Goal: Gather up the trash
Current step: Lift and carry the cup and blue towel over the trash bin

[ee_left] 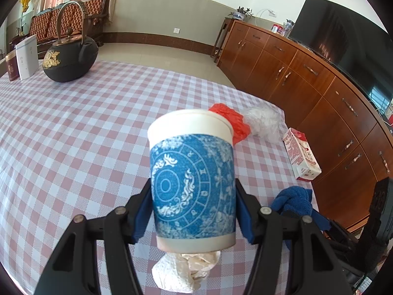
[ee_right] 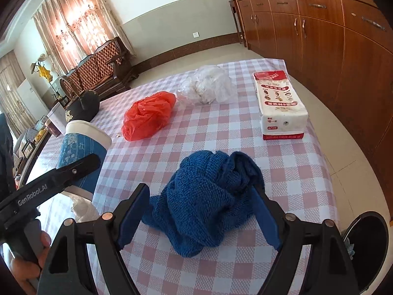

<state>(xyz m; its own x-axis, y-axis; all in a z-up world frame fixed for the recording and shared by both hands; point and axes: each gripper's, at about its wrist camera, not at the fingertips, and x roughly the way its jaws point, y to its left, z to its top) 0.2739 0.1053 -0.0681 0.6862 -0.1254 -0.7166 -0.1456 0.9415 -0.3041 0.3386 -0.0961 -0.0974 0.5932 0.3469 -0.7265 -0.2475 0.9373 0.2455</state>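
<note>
Blue cloth (ee_right: 208,201) lies near the table's edge (ee_right: 326,196).

left gripper (ee_left: 192,211): black linkage arms, silver rivets, blue pads | right gripper (ee_right: 200,213): same build | "GenRobot.AI" lettering, white

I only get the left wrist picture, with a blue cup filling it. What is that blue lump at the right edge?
Observer: A crumpled blue knitted cloth lying on the checked tablecloth, between the right gripper's open jaws.
Operator: Is the red bag full?
Observer: The red bag lies slack and crumpled.
Operator: Any bin nearby?
Observer: A dark round bin sits below the table's near right corner.
</note>
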